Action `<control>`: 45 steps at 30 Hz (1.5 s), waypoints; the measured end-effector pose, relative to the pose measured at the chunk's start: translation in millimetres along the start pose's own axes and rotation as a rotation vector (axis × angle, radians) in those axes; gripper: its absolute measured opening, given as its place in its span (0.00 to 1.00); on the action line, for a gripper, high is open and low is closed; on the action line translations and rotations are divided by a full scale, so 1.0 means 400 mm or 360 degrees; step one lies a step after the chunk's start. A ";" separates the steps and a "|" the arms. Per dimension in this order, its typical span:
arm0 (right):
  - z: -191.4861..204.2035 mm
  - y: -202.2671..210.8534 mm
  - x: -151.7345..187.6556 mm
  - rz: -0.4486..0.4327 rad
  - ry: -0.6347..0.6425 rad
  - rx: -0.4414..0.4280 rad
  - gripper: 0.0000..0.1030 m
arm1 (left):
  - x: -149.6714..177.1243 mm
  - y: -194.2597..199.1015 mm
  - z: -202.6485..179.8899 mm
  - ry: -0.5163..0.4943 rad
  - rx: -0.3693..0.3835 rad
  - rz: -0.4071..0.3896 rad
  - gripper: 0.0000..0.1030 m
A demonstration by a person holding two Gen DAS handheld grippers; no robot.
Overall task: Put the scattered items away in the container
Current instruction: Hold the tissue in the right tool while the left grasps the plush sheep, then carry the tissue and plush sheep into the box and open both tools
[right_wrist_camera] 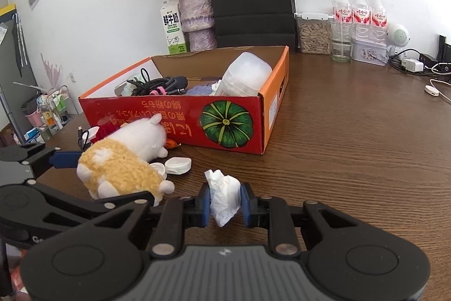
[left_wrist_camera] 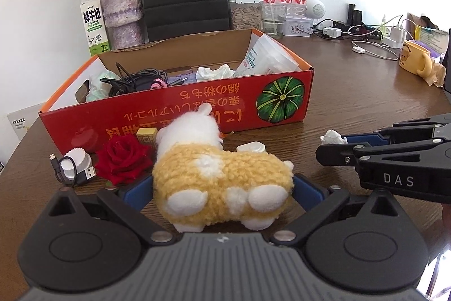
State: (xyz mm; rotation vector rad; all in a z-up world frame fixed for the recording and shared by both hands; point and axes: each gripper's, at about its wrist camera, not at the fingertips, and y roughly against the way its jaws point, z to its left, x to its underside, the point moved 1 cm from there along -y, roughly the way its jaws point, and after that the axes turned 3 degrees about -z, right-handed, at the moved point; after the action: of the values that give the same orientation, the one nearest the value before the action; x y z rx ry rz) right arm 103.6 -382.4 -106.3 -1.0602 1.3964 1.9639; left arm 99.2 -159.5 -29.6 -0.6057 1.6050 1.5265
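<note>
- The left gripper (left_wrist_camera: pixel 222 188) has its jaws clamped on the plush (left_wrist_camera: pixel 220 177), which lies on the desk (right_wrist_camera: pixel 352 145) just near of the box (left_wrist_camera: pixel 180 109).
- The right gripper (right_wrist_camera: pixel 225 205) has its jaws pressed onto a tissue (right_wrist_camera: pixel 225 193), right of the plush.
- A rose (left_wrist_camera: pixel 122 161), a cable (left_wrist_camera: pixel 67 171) and caps (right_wrist_camera: pixel 177 165) lie near the box's front wall.

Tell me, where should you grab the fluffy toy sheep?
Around its round yellow body, from behind. The toy sheep lies with its rump toward the left gripper, and the fingers already sit either side of that soft middle.
</note>
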 end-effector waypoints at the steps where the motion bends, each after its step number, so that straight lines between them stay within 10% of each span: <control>1: 0.000 -0.001 -0.001 -0.0001 0.0001 0.0002 0.20 | 0.000 0.000 -0.001 0.0008 -0.0005 -0.0003 1.00; 21: -0.001 0.011 -0.005 0.0011 0.0018 -0.0015 0.20 | 0.000 0.023 0.000 0.0079 0.0006 -0.0068 0.92; 45: 0.138 0.002 -0.216 -0.0302 0.0126 0.0026 0.20 | -0.150 0.115 0.185 0.0166 -0.0076 -0.0603 0.92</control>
State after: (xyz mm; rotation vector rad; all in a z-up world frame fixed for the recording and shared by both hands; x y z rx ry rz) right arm 135.4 -327.5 -25.6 -1.2272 1.2984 1.7890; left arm 112.0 -92.2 51.2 -0.9695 1.4326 1.2695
